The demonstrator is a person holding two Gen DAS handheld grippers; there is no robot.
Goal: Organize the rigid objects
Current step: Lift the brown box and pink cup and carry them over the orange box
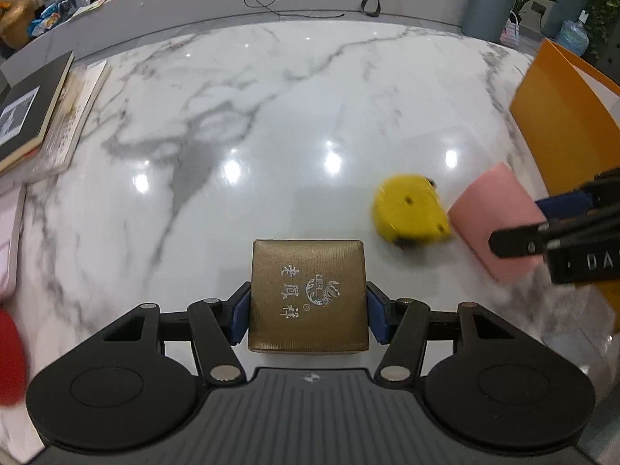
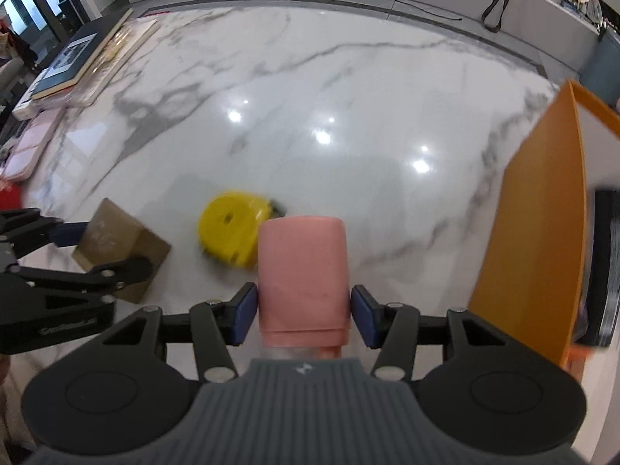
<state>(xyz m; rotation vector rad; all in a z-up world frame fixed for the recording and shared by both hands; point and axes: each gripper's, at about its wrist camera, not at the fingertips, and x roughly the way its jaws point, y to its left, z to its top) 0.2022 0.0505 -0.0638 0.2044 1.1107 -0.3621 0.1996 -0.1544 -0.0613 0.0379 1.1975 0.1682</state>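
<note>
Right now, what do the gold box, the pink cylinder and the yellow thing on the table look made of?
Gold box: probably paper-wrapped card; fine ribbed texture, metallic sheen, silver printed characters.
Pink cylinder: looks like matte plastic or silicone; smooth, even colour, no glare. Cannot say which.
Yellow tape measure: likely hard glossy plastic; moulded rounded shell with screw holes. Blurred.
Table: polished marble or marble-look; grey veins, mirrored lamps.

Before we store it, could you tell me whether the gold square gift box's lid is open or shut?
Shut: the gold square gift box shows its printed lid seated flat, with no gap visible.
</note>
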